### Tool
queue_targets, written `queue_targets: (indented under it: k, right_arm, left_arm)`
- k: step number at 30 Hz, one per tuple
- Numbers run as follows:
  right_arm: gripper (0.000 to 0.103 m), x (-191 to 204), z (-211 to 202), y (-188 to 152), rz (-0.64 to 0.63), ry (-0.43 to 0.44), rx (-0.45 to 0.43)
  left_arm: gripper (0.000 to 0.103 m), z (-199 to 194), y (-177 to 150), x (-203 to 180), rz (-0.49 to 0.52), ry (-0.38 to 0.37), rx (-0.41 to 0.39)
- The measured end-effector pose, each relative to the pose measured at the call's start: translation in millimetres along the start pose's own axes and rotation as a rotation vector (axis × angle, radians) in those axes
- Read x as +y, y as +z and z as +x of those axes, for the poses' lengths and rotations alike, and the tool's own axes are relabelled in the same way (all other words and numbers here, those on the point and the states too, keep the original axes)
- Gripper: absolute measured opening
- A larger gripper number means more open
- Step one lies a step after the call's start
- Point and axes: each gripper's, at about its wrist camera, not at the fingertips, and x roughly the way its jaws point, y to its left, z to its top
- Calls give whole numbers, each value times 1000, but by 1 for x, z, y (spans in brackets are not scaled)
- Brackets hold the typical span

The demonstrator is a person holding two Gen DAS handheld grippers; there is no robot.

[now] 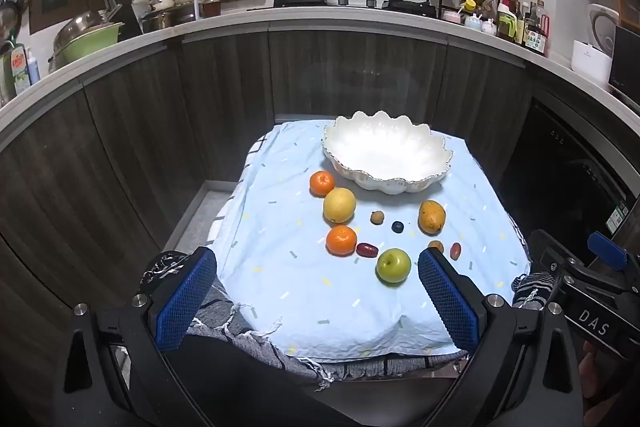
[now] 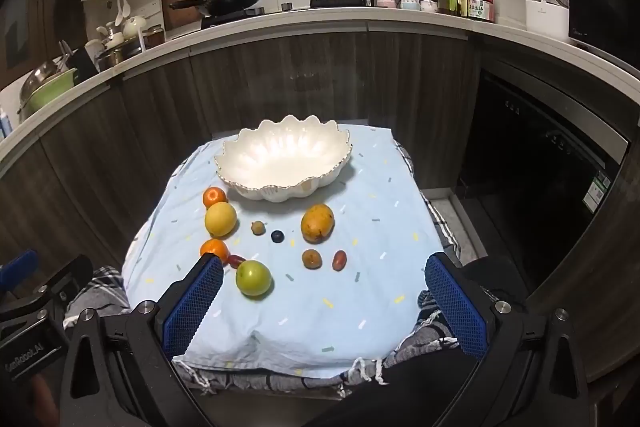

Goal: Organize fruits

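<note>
Near cloth (image 1: 304, 303) bare for approach, scattered fruit ahead, bowl (image 1: 386, 155) behind

Black frames, silver screws; fingers (image 1: 182, 301) blue, mesh-textured; white "DAS" lettering.

The left gripper (image 1: 318, 281) points forward and tilts downward, its jaws spread as wide as they go, with nothing pinched between the blue pads (image 1: 184, 299). The right gripper (image 2: 324, 287) sits just beside it at the same downward tilt, its jaws equally wide and also holding nothing. Each one's black body shows at the edge of the other's view. Neither touches anything.
</note>
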Motion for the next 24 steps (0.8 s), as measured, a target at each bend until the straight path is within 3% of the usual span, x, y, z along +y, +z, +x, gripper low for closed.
queue_targets:
  k: [24]
  right_arm:
    - [102,0,-1,0,-3,-2,-8]
  left_arm:
    - [103,0,0,0,-1,2,-1]
